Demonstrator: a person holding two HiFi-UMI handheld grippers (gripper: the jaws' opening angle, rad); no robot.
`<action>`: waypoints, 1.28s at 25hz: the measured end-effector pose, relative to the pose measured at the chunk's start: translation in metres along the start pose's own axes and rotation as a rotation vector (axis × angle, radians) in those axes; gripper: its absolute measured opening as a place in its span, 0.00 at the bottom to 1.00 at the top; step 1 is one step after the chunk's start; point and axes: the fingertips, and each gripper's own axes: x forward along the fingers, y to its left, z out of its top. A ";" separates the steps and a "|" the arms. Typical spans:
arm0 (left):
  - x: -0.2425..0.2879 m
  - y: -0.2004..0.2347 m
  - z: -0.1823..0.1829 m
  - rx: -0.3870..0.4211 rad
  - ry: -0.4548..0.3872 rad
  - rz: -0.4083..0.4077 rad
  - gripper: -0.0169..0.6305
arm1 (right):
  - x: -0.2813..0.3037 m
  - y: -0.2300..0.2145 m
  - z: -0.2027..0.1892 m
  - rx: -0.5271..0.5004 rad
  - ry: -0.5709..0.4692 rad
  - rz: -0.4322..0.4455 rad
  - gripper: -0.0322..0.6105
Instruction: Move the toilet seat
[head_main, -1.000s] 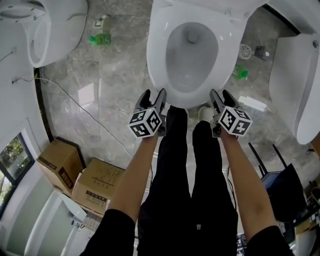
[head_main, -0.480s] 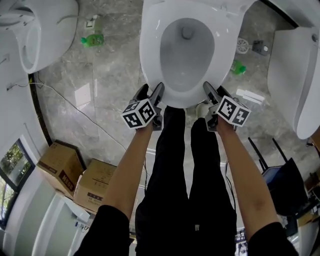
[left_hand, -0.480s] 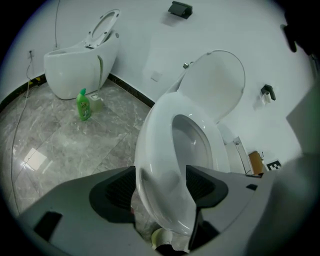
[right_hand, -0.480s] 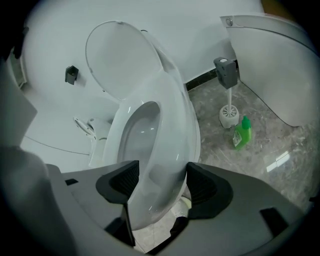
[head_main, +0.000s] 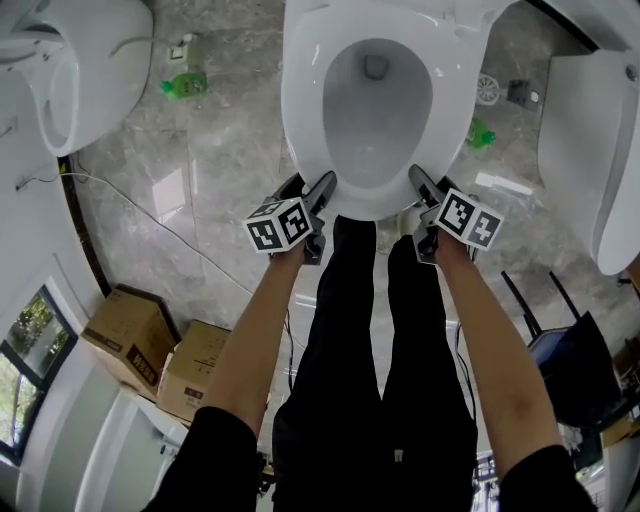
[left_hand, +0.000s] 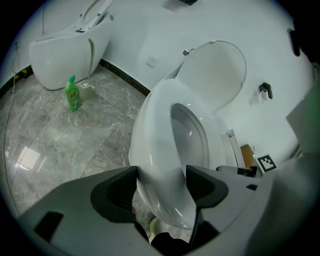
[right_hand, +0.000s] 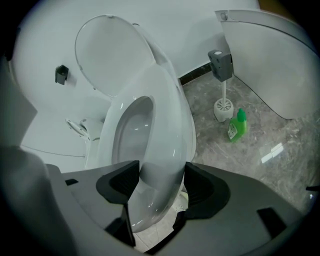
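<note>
We hold a gripper in each hand at the front of the toilet. The seat (head_main: 303, 100) lies flat on the bowl (head_main: 378, 125), and the lid (left_hand: 216, 75) stands raised behind it against the wall. Our left gripper (head_main: 310, 186) is at the seat's front-left edge and our right gripper (head_main: 432, 183) at its front-right edge, both pointing steeply down.

Both pairs of jaws have just been opening and now stand wide. In the left gripper view the rounded front of the seat, with the bowl under it, fills the gap between the two dark pads. The right gripper view shows the same on its side. We see the rim between the jaws of each tool, but neither pair is clamped on it.

On the grey marble floor (head_main: 230, 150) a green bottle (head_main: 185, 82) stands to the left of the toilet. A second bottle (right_hand: 237, 125) stands to the right, just beside a brush (right_hand: 222, 102). Two boxes (head_main: 125, 335) sit by our left arm.
</note>
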 end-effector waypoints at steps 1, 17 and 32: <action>-0.001 -0.001 -0.001 0.014 0.012 -0.003 0.51 | 0.000 -0.001 0.001 0.022 0.004 -0.005 0.48; -0.052 -0.032 0.016 -0.062 0.030 -0.041 0.44 | -0.033 0.020 0.008 0.143 0.036 -0.033 0.48; -0.143 -0.104 0.074 -0.109 -0.023 -0.103 0.36 | -0.133 0.084 0.053 0.367 -0.154 0.070 0.43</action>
